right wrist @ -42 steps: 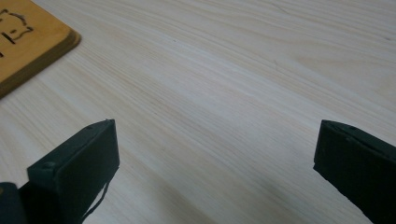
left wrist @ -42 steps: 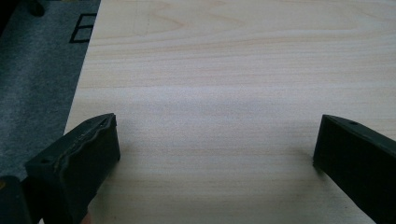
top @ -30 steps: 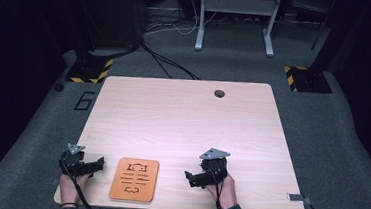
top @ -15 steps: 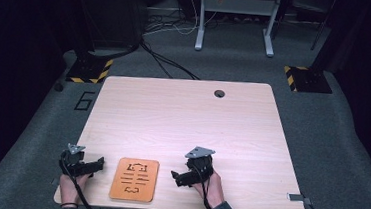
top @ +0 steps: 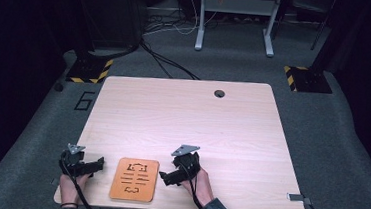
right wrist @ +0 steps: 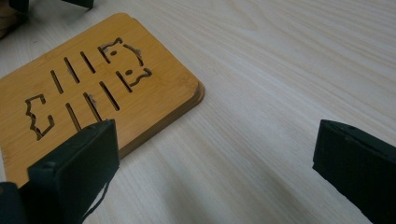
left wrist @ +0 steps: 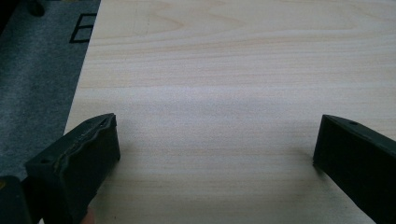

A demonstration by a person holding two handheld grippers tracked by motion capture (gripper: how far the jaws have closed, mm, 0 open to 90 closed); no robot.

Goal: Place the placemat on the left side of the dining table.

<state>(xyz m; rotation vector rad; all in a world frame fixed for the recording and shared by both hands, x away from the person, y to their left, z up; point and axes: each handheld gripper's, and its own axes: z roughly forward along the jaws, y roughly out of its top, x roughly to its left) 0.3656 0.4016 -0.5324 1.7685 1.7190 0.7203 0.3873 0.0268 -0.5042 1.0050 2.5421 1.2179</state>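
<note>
An orange wooden board (top: 134,179) with cut-out slots lies flat near the table's front edge, between my two grippers. My right gripper (top: 164,177) rests just right of it, pointing left at its edge, jaws wide open. In the right gripper view the board (right wrist: 88,93) lies ahead and left, its corner close to one finger (right wrist: 77,168); nothing sits between the jaws. My left gripper (top: 99,164) sits at the front left corner, left of the board, open over bare wood (left wrist: 215,116).
The light wooden table (top: 182,119) has a cable hole (top: 219,93) near its far edge. Its left edge and grey carpet (left wrist: 37,70) show beside my left gripper. Cables, a metal stand and hazard-striped feet lie on the floor beyond.
My right gripper has slid left toward the board and turned to point at it. The left gripper and the board have stayed put.
</note>
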